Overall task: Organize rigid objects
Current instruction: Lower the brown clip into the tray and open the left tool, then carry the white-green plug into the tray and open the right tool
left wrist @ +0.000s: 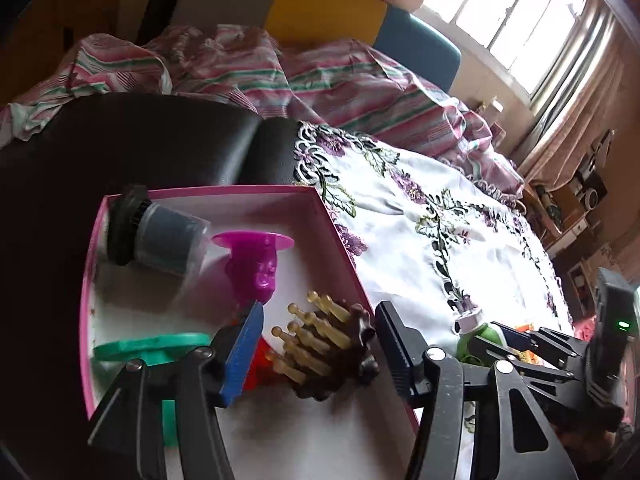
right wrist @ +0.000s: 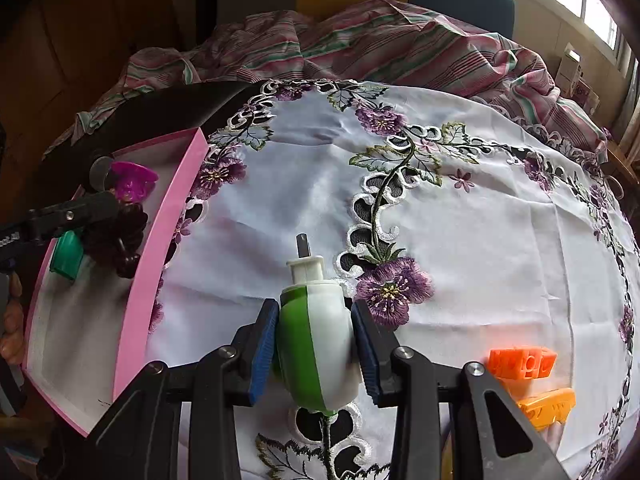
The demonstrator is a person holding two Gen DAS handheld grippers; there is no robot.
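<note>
A pink box point(left wrist: 224, 191) with a white floor holds a brown brush point(left wrist: 340, 364) with amber bristles, a magenta cup point(left wrist: 256, 260), a black-lidded jar point(left wrist: 160, 236) and a green lid point(left wrist: 156, 346). My left gripper point(left wrist: 316, 352) is open over the box. The brush lies between its fingers, and the pads do not press on it. My right gripper point(right wrist: 316, 344) is shut on a green-and-white stubby screwdriver point(right wrist: 320, 340), bit pointing away, just above the embroidered white cloth point(right wrist: 460, 240). The same screwdriver point(left wrist: 476, 334) shows at the right in the left wrist view.
An orange block point(right wrist: 522, 363) and a yellow-orange piece point(right wrist: 546, 404) lie on the cloth to the right of my right gripper. The pink box wall point(right wrist: 160, 248) stands to its left. A striped sheet point(right wrist: 400, 44) is bunched behind the table, with a black cushion point(left wrist: 140, 140) beyond the box.
</note>
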